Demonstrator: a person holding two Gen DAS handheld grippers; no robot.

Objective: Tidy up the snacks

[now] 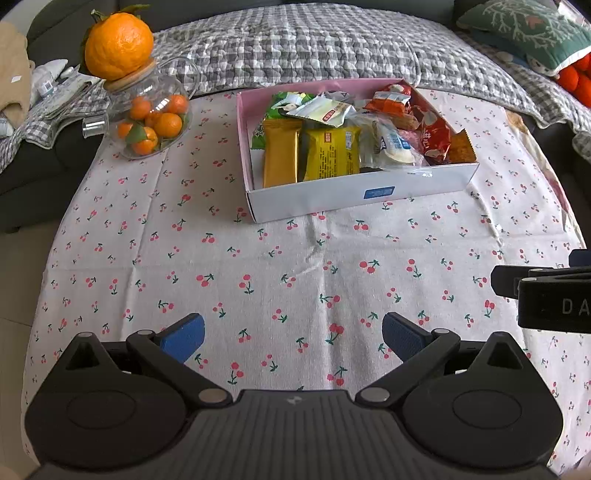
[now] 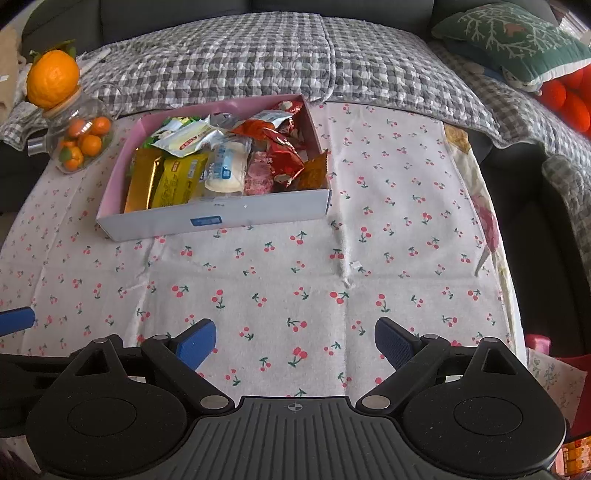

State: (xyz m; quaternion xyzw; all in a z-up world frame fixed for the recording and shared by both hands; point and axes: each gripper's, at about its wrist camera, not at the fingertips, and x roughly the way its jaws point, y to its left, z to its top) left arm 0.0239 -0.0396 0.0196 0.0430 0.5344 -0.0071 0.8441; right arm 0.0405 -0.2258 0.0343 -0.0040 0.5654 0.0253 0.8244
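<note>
A shallow cardboard box (image 1: 364,192), white outside and pink inside, sits toward the far edge of a table covered by a cherry-print tablecloth (image 1: 258,280). It is filled with wrapped snacks in a loose heap: a gold bar wrapper (image 1: 280,152), a yellow packet (image 1: 332,153), a clear-wrapped white pastry (image 1: 395,146), a red foil packet (image 1: 436,138) and a green packet (image 1: 284,105) at the back.

Both tongs are empty. The left gripper (image 1: 293,339) and the right gripper (image 2: 295,341) hover over the near edge of the cloth, blue pads spread wide, well short of the box.

The packets look light, crinkly and slippery, and the pastry soft and easily crushed. A gentle pinch on a crimped end seam or across a narrow edge seems safest. The box itself appears light and may slide on the cloth.

At the far left corner stands a glass teapot (image 1: 147,110) holding small oranges, with a large orange (image 1: 118,46) balanced on its lid. This looks fragile and easily toppled. Beyond the table lies a grey checked quilt (image 1: 295,44) with a green cushion (image 1: 528,29).
</note>
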